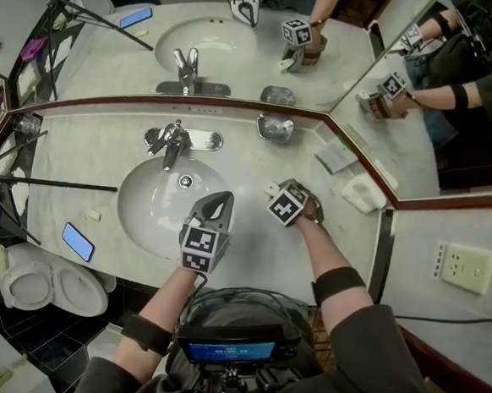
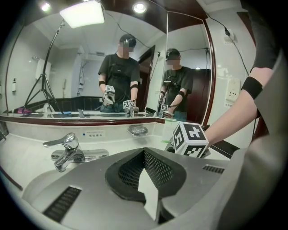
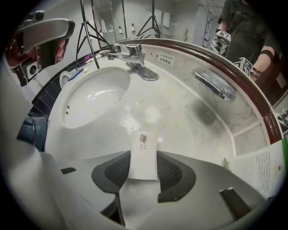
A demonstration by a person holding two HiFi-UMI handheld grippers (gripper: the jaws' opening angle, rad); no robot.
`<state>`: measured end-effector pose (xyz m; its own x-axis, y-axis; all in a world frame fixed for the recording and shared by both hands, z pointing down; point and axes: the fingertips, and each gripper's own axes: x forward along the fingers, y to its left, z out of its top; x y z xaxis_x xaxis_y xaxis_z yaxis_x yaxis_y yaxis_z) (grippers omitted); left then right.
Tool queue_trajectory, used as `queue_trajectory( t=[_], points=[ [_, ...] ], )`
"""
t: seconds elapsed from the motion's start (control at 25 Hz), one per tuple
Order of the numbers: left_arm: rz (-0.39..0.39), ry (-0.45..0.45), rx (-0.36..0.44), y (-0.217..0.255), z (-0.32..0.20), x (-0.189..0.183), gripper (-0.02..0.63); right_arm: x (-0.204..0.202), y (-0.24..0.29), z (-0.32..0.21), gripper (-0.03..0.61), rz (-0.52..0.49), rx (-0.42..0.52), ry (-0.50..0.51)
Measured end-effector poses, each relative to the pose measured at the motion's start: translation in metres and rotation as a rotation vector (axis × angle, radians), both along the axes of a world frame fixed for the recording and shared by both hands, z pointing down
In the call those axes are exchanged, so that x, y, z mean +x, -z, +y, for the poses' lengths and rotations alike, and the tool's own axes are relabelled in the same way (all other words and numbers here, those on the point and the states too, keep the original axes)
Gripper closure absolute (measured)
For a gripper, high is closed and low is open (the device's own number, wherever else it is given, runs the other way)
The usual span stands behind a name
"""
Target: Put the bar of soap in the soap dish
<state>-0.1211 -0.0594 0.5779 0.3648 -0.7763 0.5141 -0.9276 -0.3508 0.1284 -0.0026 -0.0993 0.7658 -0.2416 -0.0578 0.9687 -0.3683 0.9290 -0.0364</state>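
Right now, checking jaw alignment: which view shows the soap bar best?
Right gripper view: the soap bar lies label-up between its jaws. Head view shows only a white corner; left gripper view shows none of it.

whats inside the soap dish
Nothing visible: the soap dish looks empty, though its shiny bottom is too small to rule out water. The bar of soap lies on the counter.

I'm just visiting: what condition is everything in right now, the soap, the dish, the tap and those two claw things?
bar of soap: in its wrapper, lying on the counter.
soap dish: empty, at the counter's back edge.
faucet: no water running.
right gripper: shut on the bar of soap.
left gripper: shut, holding nothing.
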Motion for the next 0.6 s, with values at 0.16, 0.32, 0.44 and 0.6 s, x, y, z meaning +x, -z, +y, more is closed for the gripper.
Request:
queue_trajectory(
  t=[0.16,0.32,0.44,0.6],
  points=[
    [-0.002,-0.003,0.005,0.002,0.002,0.001,0.612,0.0,0.009,-0.003,0.397,-0.027,0.016,-0.022],
    [-0.011,-0.01,0.012,0.005,0.004,0.003,0.612,-0.005,0.044,-0.019,0.396,-0.122,0.085,-0.071],
    [-0.018,-0.016,0.02,0.009,0.006,0.006,0.612,-0.007,0.075,-0.025,0.396,-0.235,0.127,-0.143],
    [-0.026,-0.027,0.041,0.019,0.004,0.009,0.612,0.001,0.12,-0.024,0.396,-0.387,0.178,-0.235]
  ],
)
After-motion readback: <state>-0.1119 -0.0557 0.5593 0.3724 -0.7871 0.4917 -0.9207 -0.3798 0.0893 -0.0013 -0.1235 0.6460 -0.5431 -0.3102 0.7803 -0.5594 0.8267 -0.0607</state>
